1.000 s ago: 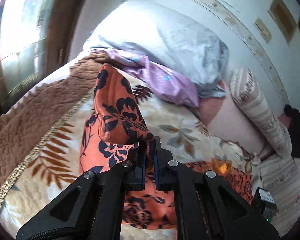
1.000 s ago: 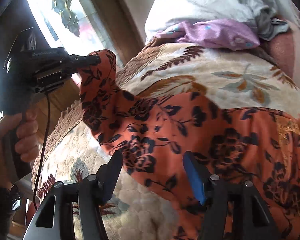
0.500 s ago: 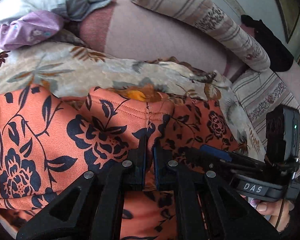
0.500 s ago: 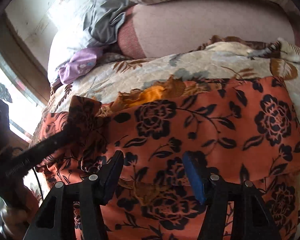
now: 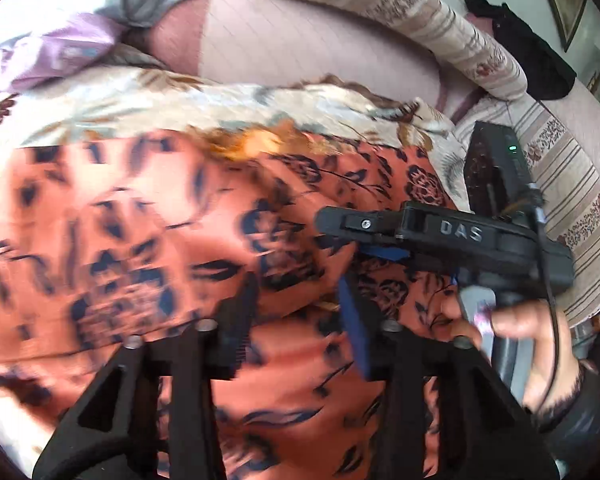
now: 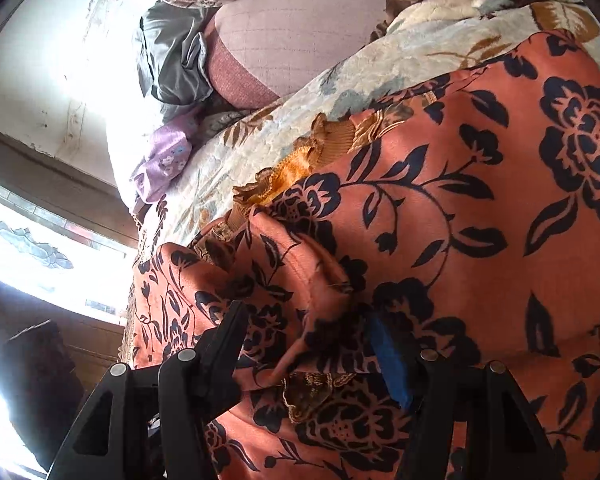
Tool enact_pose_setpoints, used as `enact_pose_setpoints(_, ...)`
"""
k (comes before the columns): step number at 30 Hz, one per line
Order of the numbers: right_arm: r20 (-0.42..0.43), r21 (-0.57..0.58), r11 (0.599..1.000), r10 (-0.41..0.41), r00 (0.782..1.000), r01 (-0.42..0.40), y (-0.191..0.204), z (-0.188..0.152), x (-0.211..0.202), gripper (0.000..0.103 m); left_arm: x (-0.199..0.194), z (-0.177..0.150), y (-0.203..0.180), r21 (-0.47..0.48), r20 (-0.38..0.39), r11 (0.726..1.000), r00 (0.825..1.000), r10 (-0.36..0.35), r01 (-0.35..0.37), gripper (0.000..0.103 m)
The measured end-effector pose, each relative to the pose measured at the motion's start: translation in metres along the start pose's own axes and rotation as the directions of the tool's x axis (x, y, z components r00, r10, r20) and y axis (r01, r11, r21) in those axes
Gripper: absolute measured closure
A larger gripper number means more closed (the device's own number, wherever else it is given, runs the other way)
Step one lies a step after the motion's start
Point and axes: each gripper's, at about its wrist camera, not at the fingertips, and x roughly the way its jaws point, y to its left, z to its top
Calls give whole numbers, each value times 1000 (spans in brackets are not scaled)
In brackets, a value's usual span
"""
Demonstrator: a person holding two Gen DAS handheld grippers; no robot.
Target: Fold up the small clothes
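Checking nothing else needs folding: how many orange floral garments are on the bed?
1: the orange floral garment lies across the leaf-print blanket; more could be hidden beneath.

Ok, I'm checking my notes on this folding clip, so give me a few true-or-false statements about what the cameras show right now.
1. The orange flowered garment lies on a leaf-patterned blanket. True.
2. The left gripper has its jaws clamped shut on the cloth. False: they are opening, with cloth lying between them.
3. A purple cloth lies beyond the blanket. True.
4. The right gripper has its jaws shut tight. False: its jaws stand apart.
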Motion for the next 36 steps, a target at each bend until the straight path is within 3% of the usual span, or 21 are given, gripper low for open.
enact_pose_setpoints(2, -7, -18, 1000, -13, 1000, 13, 5, 1, 10, 54, -19, -9, 28, -51, 17, 997, 998, 58, -57, 55)
enact_pose_setpoints(3, -13, -29, 999, -25, 1000, 25, 8, 1, 16, 67, -25, -14, 43, -97, 11, 993, 997, 73, -72, 55)
enact_pose_setpoints(4, -18, -42, 998, -41, 999, 40, 12, 1, 21, 74, -28, -20, 63, -178, 0, 982, 998, 69, -68, 55)
enact_pose_setpoints(5, -21, -51, 997, -55, 998, 54, 14, 2, 24, 90, -29, -25, 80, -261, -4, 964, 999, 49, -48, 55)
enact_pose_setpoints(6, -17, -63, 995, -72, 997, 71, 17, 2, 27, 99, -28, -30, 94, -338, 2, 941, 1000, 12, -11, 55)
enact_pose_setpoints(8, 16, -100, 991, -87, 996, 88, 28, 0, 25, 99, -24, -37, 111, -433, 31, 899, 998, -48, 56, 55)
enact_pose_setpoints(12, 105, -213, 971, -91, 990, 112, 65, 1, 4, 99, -22, -35, 110, -479, 70, 874, 996, -50, 78, 55)
enact_pose_setpoints(16, 194, -250, 963, -51, 980, 100, 88, 18, -40, 99, -32, -17, 89, -442, 105, 892, 993, -54, 95, 55)
enact_pose_setpoints(19, 283, -259, 953, -83, 956, 159, 84, 36, -76, 99, -30, -2, 68, -378, 95, 920, 993, -70, 101, 55)
enact_pose_setpoints(23, 389, -183, 941, -195, 900, 284, 30, 47, -121, 99, -2, 4, 48, -338, 48, 937, 996, -74, 86, 55)
enact_pose_setpoints(25, 391, -118, 934, -269, 880, 338, -13, 46, -131, 99, 15, -1, 46, -340, 6, 939, 998, -59, 58, 55)
enact_pose_setpoints(30, 225, -45, 933, -339, 913, 357, -94, 25, -103, 98, 21, -7, 44, -304, -14, 952, 999, -33, 27, 55)
enact_pose_setpoints(32, 190, -38, 938, -332, 924, 345, -106, 20, -98, 95, 14, 1, 44, -275, -37, 961, 999, -23, 12, 55)
enact_pose_setpoints(34, 200, -42, 941, -322, 925, 336, -105, 22, -104, 87, 2, 10, 48, -236, -29, 971, 999, 32, -38, 55)
enact_pose_setpoints(36, 232, -75, 923, -352, 907, 377, -95, 28, -114, 57, -12, 16, 56, -227, -3, 971, 997, 72, -70, 55)
